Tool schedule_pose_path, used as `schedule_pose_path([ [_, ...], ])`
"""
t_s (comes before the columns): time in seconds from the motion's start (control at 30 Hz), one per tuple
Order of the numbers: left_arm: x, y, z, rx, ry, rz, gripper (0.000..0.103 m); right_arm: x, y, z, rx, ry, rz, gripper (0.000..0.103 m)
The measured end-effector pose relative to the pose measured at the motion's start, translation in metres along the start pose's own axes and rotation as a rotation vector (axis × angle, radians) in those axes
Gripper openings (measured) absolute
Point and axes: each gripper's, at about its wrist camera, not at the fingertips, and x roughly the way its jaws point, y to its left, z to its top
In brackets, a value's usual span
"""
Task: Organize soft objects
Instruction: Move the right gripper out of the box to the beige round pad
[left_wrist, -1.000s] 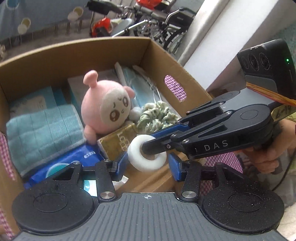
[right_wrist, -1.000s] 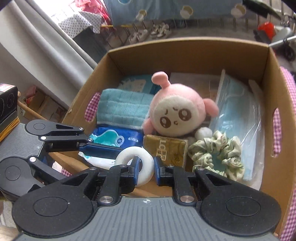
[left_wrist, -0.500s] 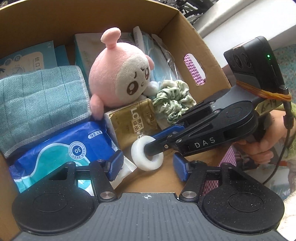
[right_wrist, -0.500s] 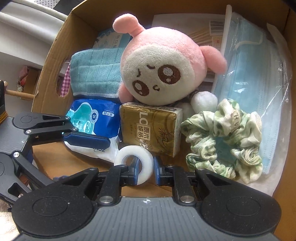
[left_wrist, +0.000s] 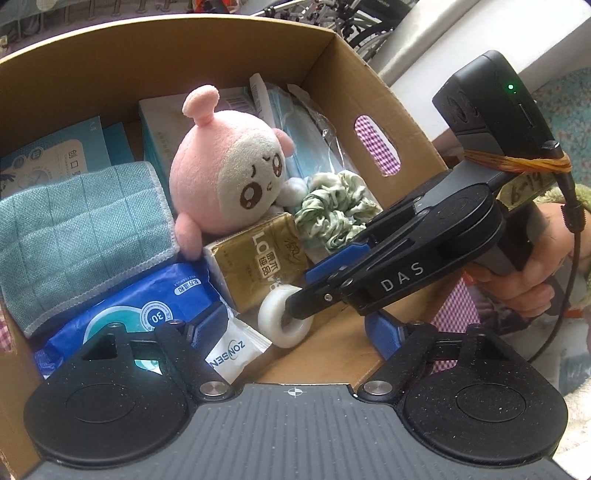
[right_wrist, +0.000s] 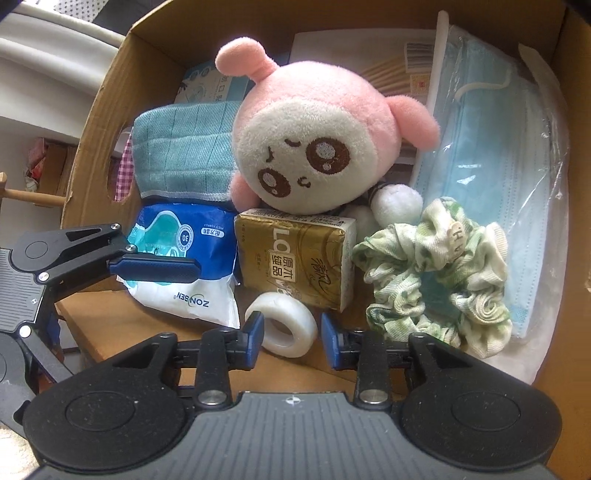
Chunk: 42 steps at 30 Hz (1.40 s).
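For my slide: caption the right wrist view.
Open right gripper straddles a white tape roll in a cardboard box beside a pink plush.

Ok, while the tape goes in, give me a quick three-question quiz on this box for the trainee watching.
1. True or false: the right hand-held gripper is shut on the gold tissue pack.
2. In the right wrist view, what lies directly left of the gold tissue pack? A) a red mug B) the blue wipes pack C) a hardback book
3. Fill in: between the right hand-held gripper's fingers lies the white ___.

Key: 1 false, its jaws stand open. 2 B. 3 tape roll.
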Motion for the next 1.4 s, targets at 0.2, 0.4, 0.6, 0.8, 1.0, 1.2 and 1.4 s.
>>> schedule_pose_path([
  [0.2, -0.025, -0.014, -0.007, 0.027, -0.069, 0.040, 0.082, -0.038, -0.004, -0.014, 0.026, -0.112, 0.033, 0.040],
  [0.4, -0.062, -0.046, -0.025, 0.083, -0.171, 0.056, 0.082, -0.091, 0.000, -0.053, 0.031, -0.302, 0.096, 0.040],
  [0.6, -0.098, -0.078, -0.063, 0.136, -0.276, 0.061, 0.084, -0.134, 0.004, -0.119, 0.059, -0.496, 0.221, 0.044],
  [0.8, -0.098, -0.098, -0.119, 0.164, -0.343, 0.031, 0.091, -0.129, -0.003, -0.185, 0.126, -0.605, 0.325, 0.045],
  [1.0, -0.034, -0.113, -0.151, 0.257, -0.312, 0.129, 0.093, -0.076, -0.030, -0.230, 0.265, -0.628, 0.316, 0.046],
  [1.2, 0.031, -0.133, -0.143, 0.461, -0.250, 0.253, 0.090, -0.035, -0.047, -0.240, 0.336, -0.657, 0.135, 0.045],
  [1.4, 0.074, -0.142, -0.129, 0.547, -0.218, 0.293, 0.081, -0.016, -0.061, -0.240, 0.344, -0.645, 0.062, 0.043],
])
